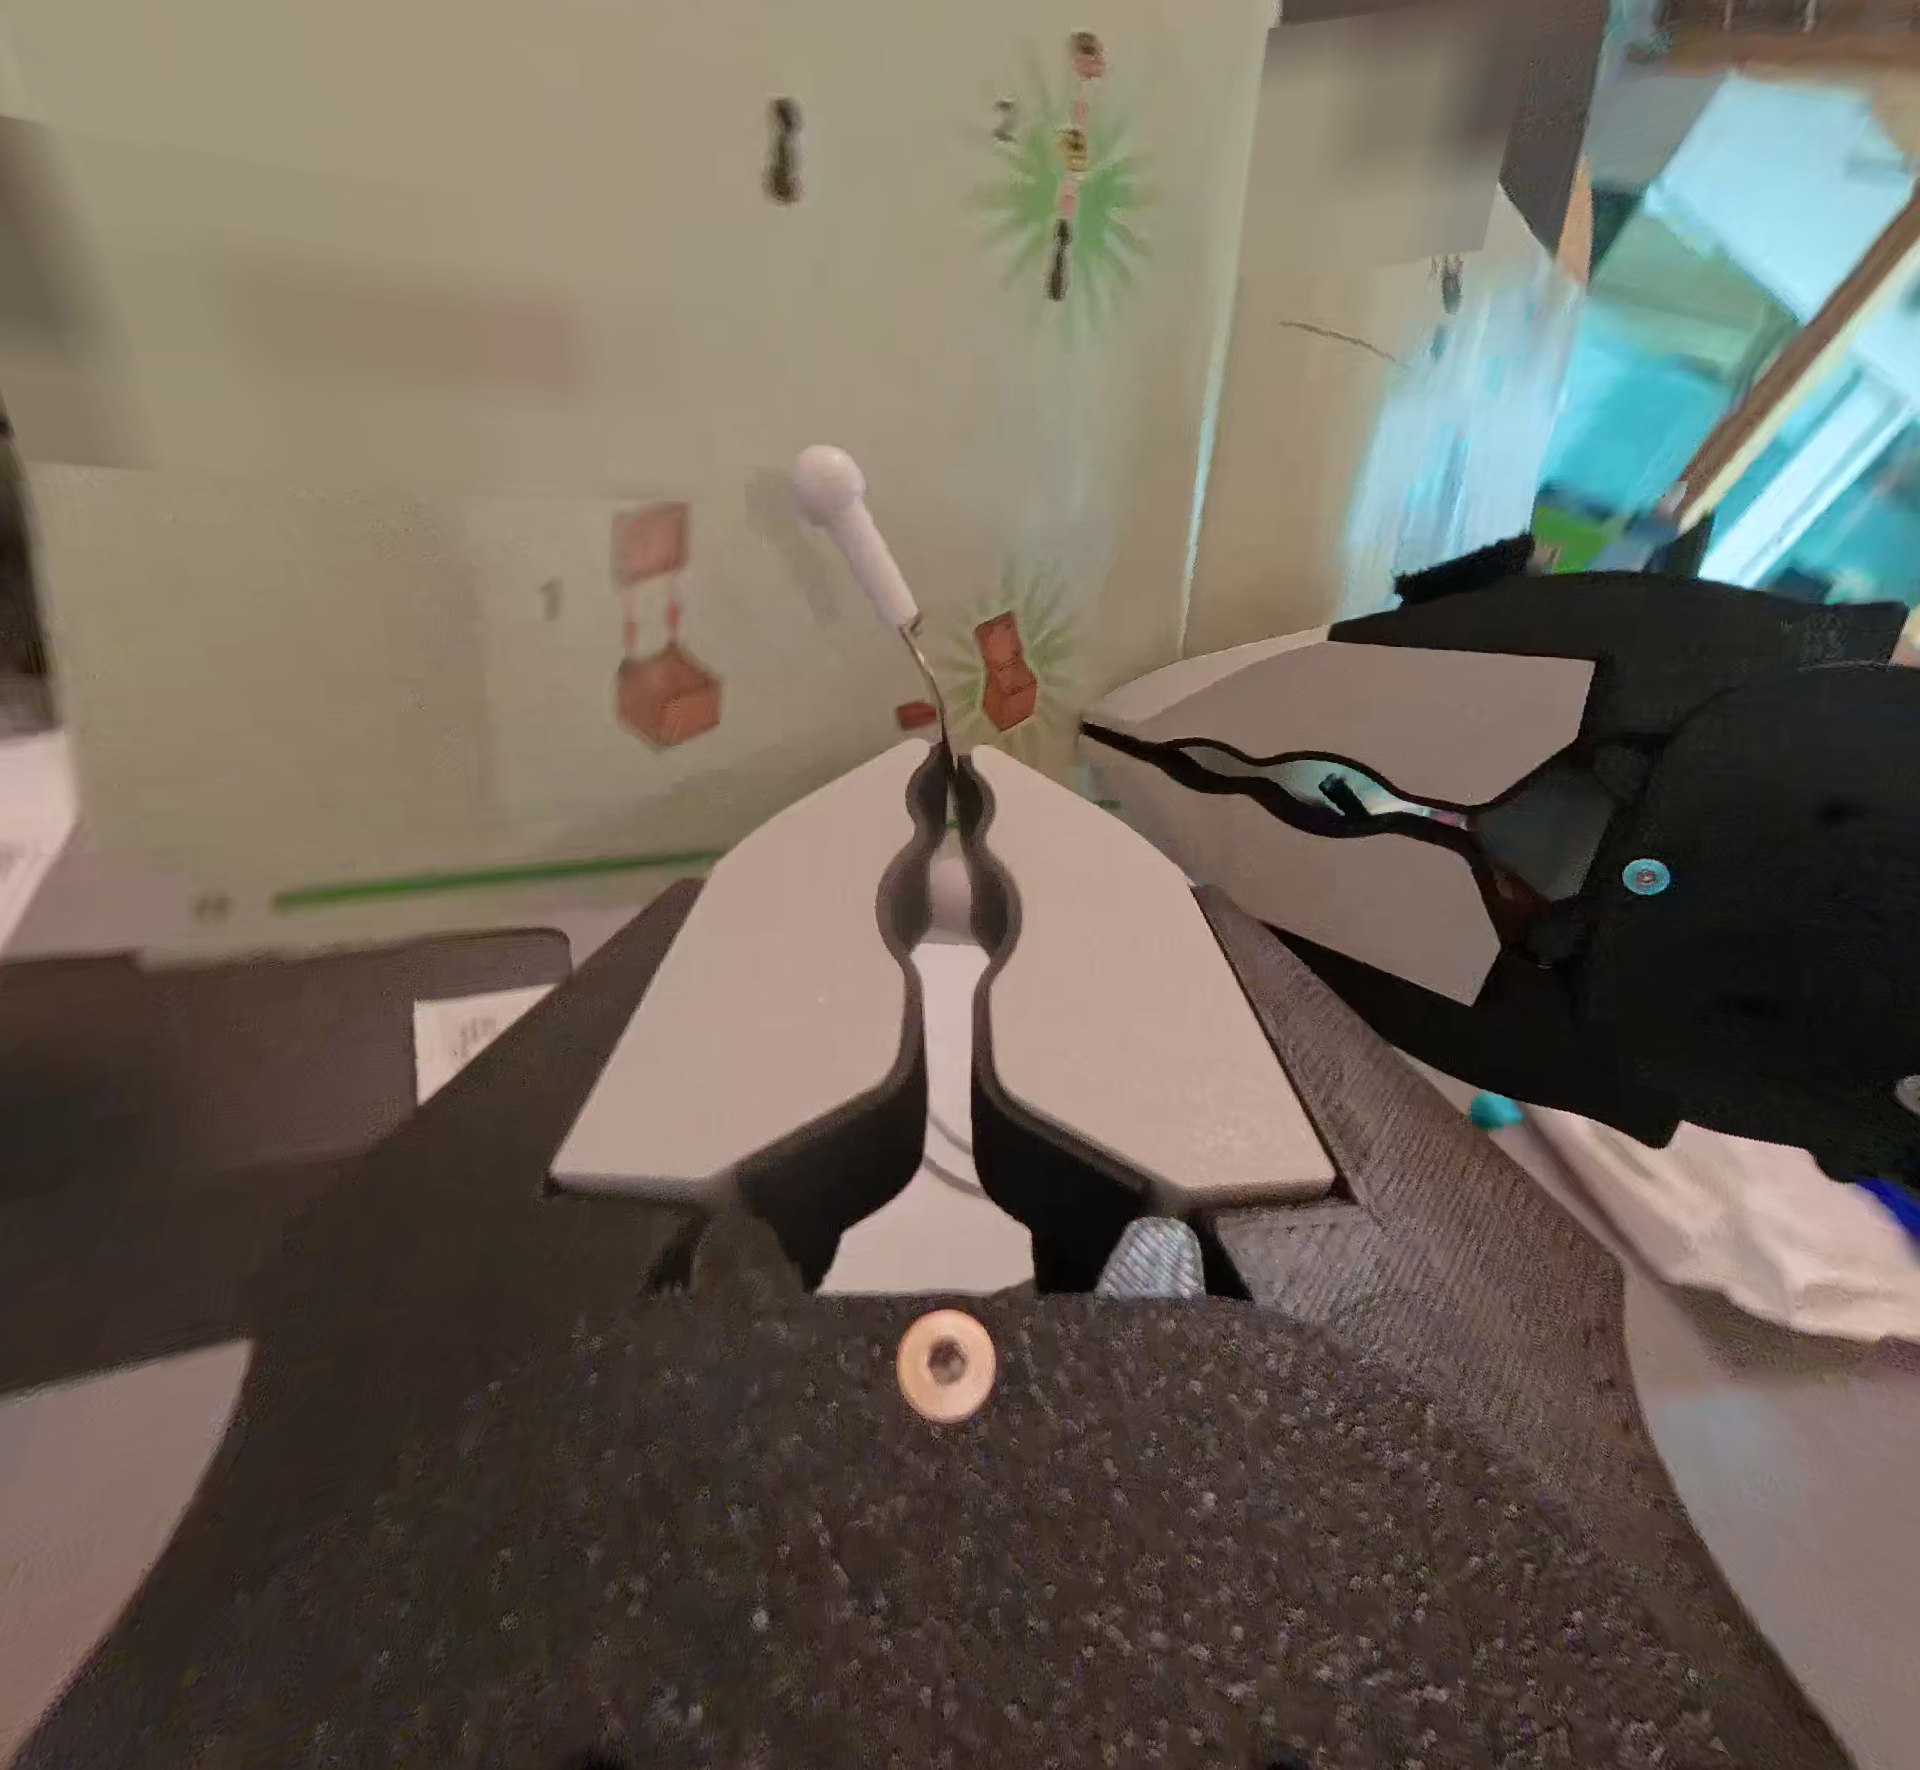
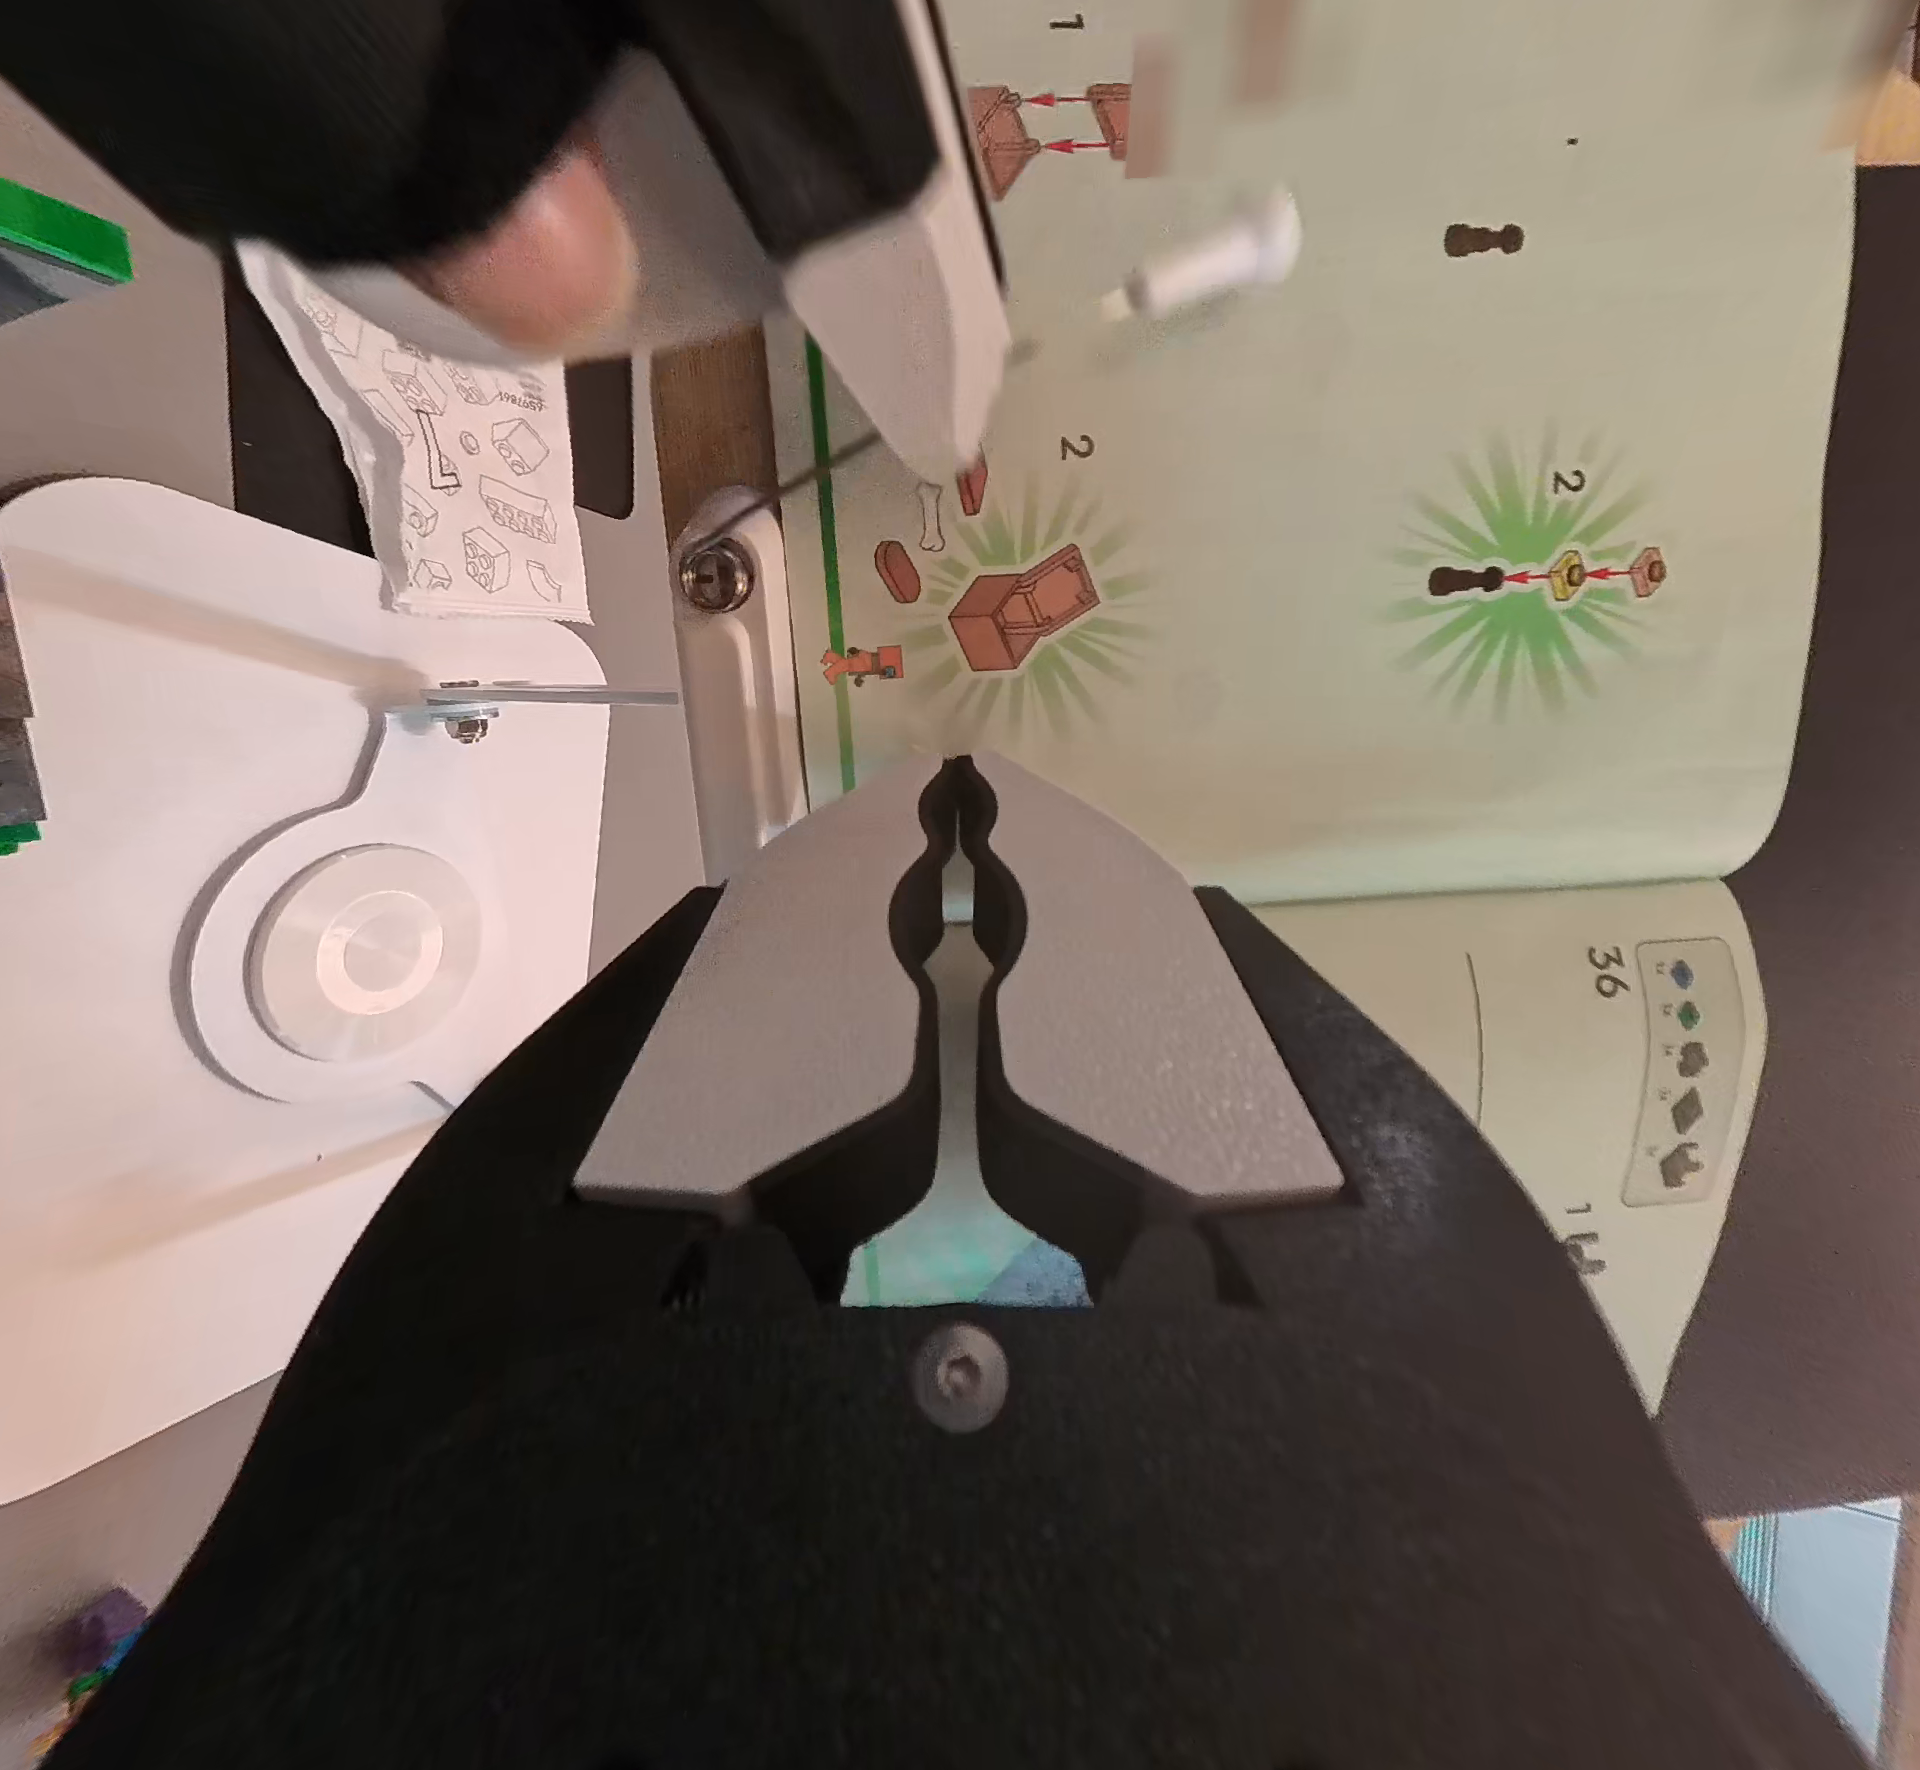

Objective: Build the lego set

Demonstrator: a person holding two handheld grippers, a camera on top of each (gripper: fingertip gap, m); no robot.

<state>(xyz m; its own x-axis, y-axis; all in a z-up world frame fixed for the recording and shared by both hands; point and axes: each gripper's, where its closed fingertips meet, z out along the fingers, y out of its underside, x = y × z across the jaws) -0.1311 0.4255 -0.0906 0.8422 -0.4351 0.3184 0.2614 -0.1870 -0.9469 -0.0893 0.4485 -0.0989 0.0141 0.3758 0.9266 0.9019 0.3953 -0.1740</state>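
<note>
Left wrist view: the left tool (image 1: 948, 764) is closed down narrow on the thin curved stem of a small white piece (image 1: 852, 531), gripped at the very tips. The piece's long axis rises up and slightly leftward from the tips, rounded head uppermost, held in the air in front of the open instruction booklet (image 1: 520, 266). The right tool (image 1: 1101, 733) lies just right of the booklet's lower printed diagrams, fingers pointing left, closed to a thin wavy seam; a small dark object seems lodged deeper in that seam, though it is too small to identify. Right wrist view: the right tool's fingers meet at the tips with nothing visible there, hovering over the booklet. The left tool (image 2: 966, 432) enters from above the booklet's lower-left diagram, and the white piece appears blurred beside it, its axis running roughly sideways in this rotated view. A printed paper bag (image 2: 468, 473) lies left of the booklet, and green built sections (image 2: 62, 250) show at the far left edge. Judgement: assembly is partly complete; this small sub-build appears barely started, with the white piece not yet joined.
</note>
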